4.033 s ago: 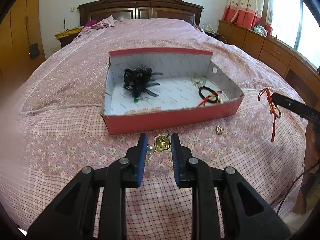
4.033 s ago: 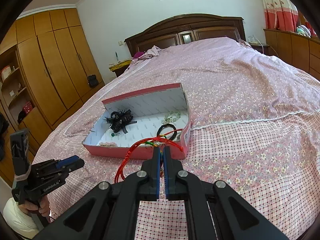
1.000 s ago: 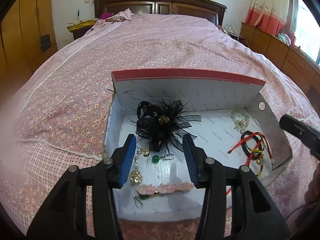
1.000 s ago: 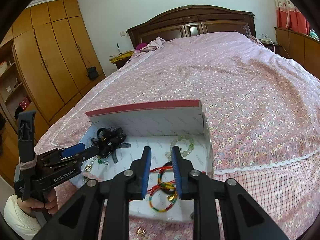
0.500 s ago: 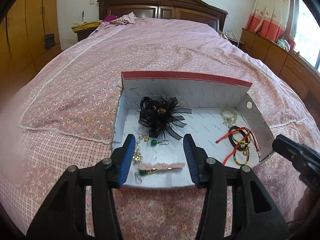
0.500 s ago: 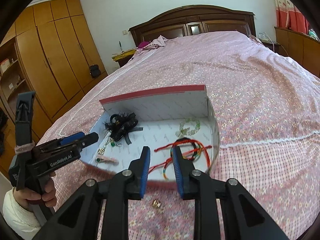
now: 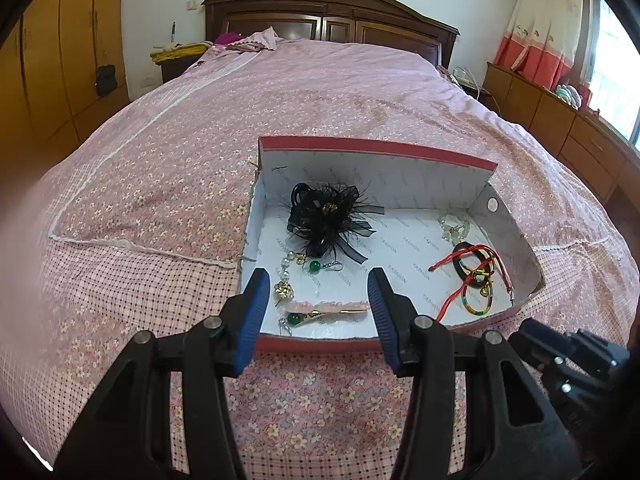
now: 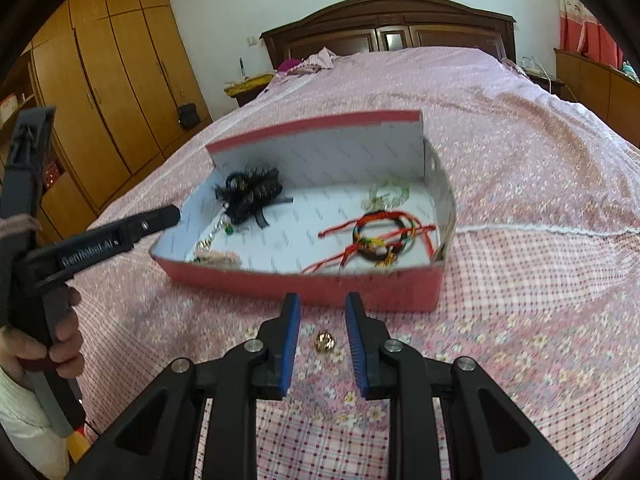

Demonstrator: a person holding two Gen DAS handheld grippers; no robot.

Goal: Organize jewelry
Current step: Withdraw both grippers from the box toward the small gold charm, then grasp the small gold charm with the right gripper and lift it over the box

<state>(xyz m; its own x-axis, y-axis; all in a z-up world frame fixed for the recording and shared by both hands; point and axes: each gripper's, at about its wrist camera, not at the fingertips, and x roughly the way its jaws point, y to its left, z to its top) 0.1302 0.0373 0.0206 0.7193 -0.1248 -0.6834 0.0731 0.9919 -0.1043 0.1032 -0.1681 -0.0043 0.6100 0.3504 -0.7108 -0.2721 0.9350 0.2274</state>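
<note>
Lay alone on the flowered bedspread [image 8: 520, 168]: a small gold charm [image 8: 325, 342], just in front of the red box [image 8: 304, 282] and apart from it. Framed between the blue pads of the right tongs [image 8: 322, 344], which stood open with a gap on either side, touching nothing. Sat behind it in the box, on the white lining: a black feathered hair bow [image 7: 330, 220] toward the far left corner, a green bead earring [image 7: 316, 266] and a pearl drop with a gold ball [image 7: 285, 286] just below the bow, a pink hair clip [image 7: 328, 308] along the near wall. Gathered at the right end: a tangle of red cord and coloured bangles [image 7: 478, 276], with a pale bead bracelet [image 7: 454, 226] behind. Hovered over the near left edge of the box: the left tongs [image 7: 316, 316], jaws wide apart and empty, gripped by a hand [image 8: 48, 344] at the handle. Rose beyond the bed: a dark wooden headboard [image 7: 332, 20] and a wardrobe [image 8: 112, 92].
</note>
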